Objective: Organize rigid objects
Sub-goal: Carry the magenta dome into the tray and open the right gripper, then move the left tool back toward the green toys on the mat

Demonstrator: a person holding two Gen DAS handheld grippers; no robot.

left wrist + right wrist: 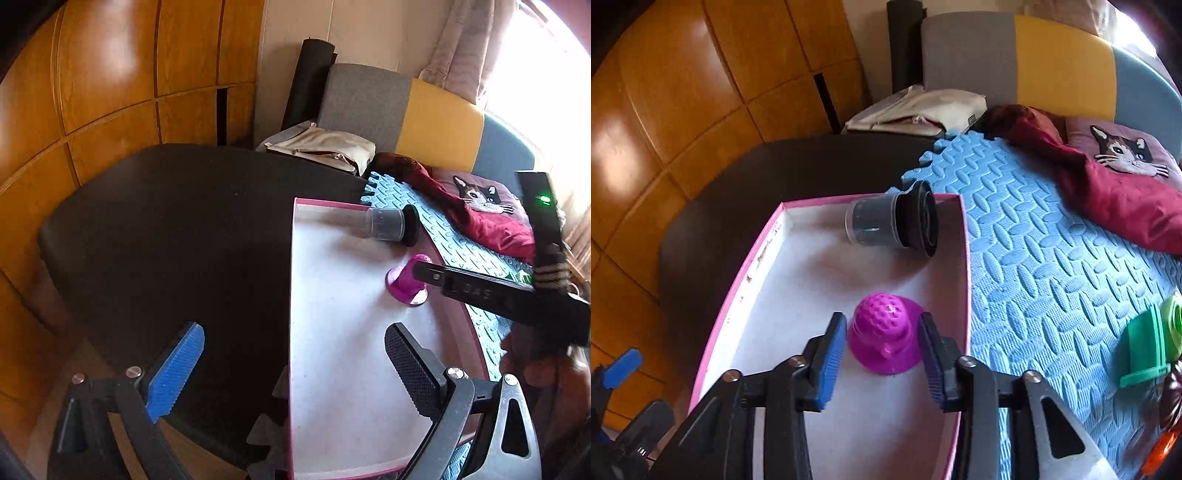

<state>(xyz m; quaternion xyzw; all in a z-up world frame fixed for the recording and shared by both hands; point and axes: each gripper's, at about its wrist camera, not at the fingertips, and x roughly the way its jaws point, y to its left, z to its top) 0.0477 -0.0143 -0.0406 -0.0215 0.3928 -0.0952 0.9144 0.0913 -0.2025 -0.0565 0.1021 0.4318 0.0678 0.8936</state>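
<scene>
A: Where's the magenta piece (884,338)?

B: It stands on its flared base on the white floor of the pink-rimmed box (738,291), near the box's right wall. The right gripper (882,354) has a pad on either side of it, and slim gaps show on both sides — the pads are parted and not pressing.

A: Anything else in the box?

B: A clear jar with a black lid (894,221) lies on its side at the far end, lid toward the right, well apart from the magenta piece.

A: And the left gripper (295,373)?

B: Jaws spread wide, nothing between them. It hangs over the near left edge of the box, one pad above the dark table (166,221).

A: What crowds the area?

B: Right of the box lies the blue foam mat (1052,277); on its right edge sits a green block (1145,347). Farther off are a red cloth (1115,199) and a cat cushion (1123,147) — none stand between gripper and piece.
</scene>
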